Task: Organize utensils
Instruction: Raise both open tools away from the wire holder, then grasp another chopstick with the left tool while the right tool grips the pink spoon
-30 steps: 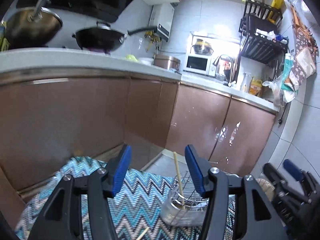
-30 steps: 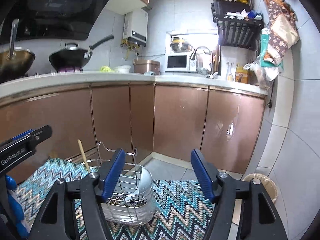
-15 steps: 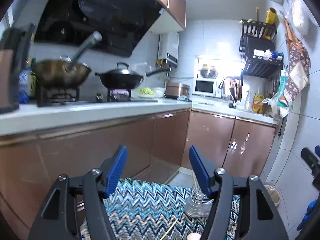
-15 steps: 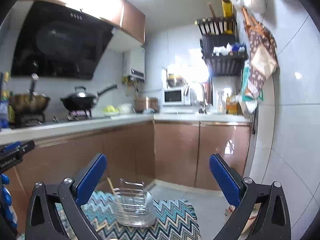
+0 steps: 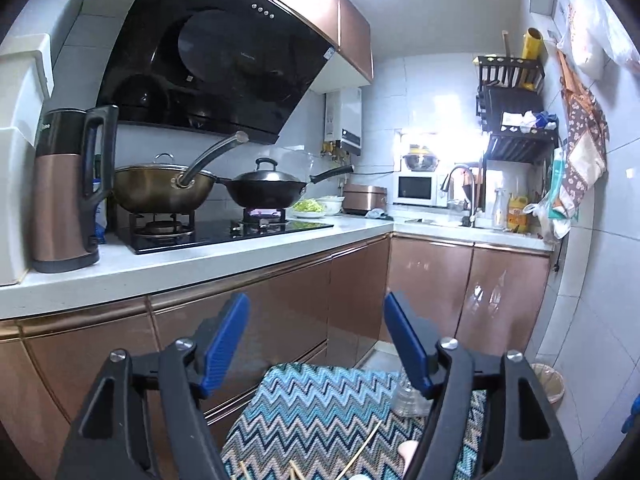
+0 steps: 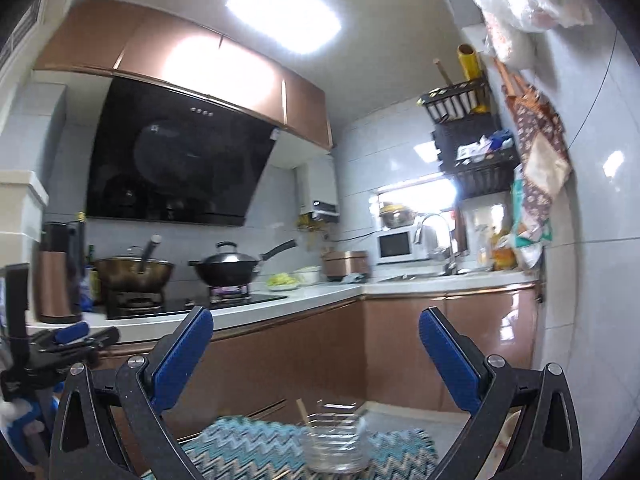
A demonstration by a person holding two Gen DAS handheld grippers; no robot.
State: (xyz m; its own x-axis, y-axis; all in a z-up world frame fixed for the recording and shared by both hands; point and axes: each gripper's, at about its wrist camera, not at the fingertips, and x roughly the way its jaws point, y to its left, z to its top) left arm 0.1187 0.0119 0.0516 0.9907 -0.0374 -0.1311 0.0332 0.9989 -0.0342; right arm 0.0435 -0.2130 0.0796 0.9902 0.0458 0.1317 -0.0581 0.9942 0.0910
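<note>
Zigzag rug [image 5: 320,412] on the floor below both grippers. Utensil holder [image 6: 334,436] stands on it, low between the right gripper [image 6: 316,356] fingers, jaws spread wide, empty. Left gripper [image 5: 316,340] also spread, empty. Only the left view shows loose chopsticks [image 5: 360,454] on the rug.

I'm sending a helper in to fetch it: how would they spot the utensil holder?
Find the zigzag-patterned mat lying before the copper cabinets. The utensil holder stands at its far end: a wire rack in a clear tray, one wooden chopstick poking up from it. The other chopsticks lie loose on the mat.
</note>
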